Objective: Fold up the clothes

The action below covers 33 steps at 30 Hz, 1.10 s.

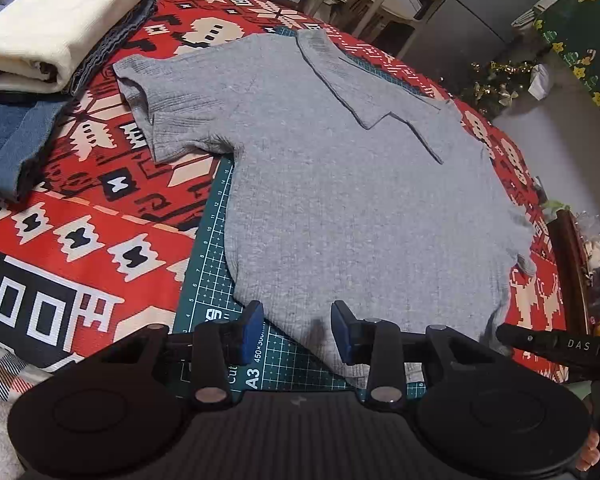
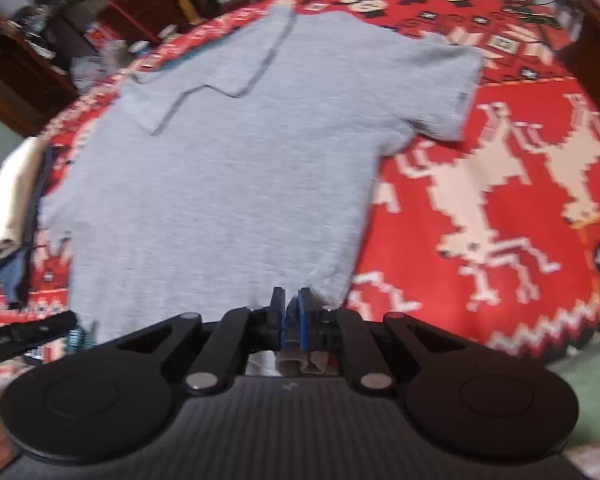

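Grey ribbed short-sleeved polo shirt point(image 1: 340, 184) lies spread flat, sleeves out, on a green cutting mat point(image 1: 208, 280) over the red patterned table cloth point(image 1: 60, 216). Left tongs point(image 1: 296, 330) gape over the near hem, holding nothing; right tongs point(image 2: 291, 316) look pinched on that hem near its corner. Judging by this, a fold is being set up: left needs its own hem grip.

Grey shirt point(image 1: 340, 184), red-white patterned cloth point(image 1: 80, 216)

Folded pile point(image 1: 40, 40) blocks far left; red cloth point(image 2: 500, 200) rt side open.
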Tool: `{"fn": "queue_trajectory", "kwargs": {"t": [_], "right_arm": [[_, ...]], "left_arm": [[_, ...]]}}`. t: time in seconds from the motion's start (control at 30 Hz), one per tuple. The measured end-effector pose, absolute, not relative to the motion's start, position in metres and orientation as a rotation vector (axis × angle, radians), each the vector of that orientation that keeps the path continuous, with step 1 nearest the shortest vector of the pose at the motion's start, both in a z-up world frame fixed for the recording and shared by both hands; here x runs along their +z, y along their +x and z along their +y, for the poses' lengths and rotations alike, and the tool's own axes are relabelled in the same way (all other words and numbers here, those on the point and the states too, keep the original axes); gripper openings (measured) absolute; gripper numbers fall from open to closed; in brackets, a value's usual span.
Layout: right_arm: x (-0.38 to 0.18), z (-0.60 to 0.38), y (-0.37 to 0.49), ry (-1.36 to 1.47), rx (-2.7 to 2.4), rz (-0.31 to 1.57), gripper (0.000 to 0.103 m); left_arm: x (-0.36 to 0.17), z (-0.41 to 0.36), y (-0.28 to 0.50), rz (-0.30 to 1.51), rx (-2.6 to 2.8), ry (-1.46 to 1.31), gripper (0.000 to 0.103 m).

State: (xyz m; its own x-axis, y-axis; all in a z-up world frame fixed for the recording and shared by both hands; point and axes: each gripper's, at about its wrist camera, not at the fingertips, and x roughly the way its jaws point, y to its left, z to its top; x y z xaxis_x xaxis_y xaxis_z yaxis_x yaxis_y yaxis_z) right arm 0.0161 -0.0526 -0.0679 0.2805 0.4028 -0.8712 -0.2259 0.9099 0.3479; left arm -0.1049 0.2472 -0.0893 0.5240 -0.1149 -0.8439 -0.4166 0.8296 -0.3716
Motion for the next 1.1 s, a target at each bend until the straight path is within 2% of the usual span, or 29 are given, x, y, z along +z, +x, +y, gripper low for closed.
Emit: {"fn": "queue_trajectory", "kwargs": {"t": [0.07,0.13,0.27,0.5,0.6,0.67,0.73,0.9,1.0,1.1], "right_arm": [[-0.073,-0.048,0.018,0.171,0.446,1.231,0.013],[-0.078,-0.043,0.02,0.16,0.443,1.251,0.023],[-0.082,-0.039,0.022,0.18,0.457,1.256,0.032],[-0.069,-0.053,0.015,0.217,0.408,1.207,0.041],[-0.063,-0.061,0.012,0.232,0.376,1.183,0.04],[-0.064,-0.067,0.011,0.235,0.3,1.221,0.027],[-0.068,-0.076,0.011,0.302,0.281,1.27,0.02],[-0.08,-0.082,0.01,0.351,0.254,1.361,0.018],[-0.092,-0.077,0.013,0.355,0.244,1.398,0.021],[-0.093,-0.075,0.014,0.365,0.256,1.384,0.022]], "left_arm": [[-0.09,0.247,-0.105,1.021,0.196,-0.59,0.036],[-0.09,0.247,-0.104,1.026,0.197,-0.587,0.036],[-0.091,0.246,-0.103,1.036,0.193,-0.574,0.036],[-0.093,0.246,-0.102,1.043,0.196,-0.569,0.036],[-0.092,0.248,-0.104,1.034,0.196,-0.583,0.036],[-0.091,0.25,-0.105,1.026,0.194,-0.597,0.036],[-0.09,0.251,-0.107,1.021,0.193,-0.609,0.036],[-0.09,0.252,-0.107,1.016,0.192,-0.622,0.036],[-0.09,0.253,-0.107,1.017,0.193,-0.626,0.036],[-0.089,0.253,-0.108,1.012,0.19,-0.635,0.036]]}}
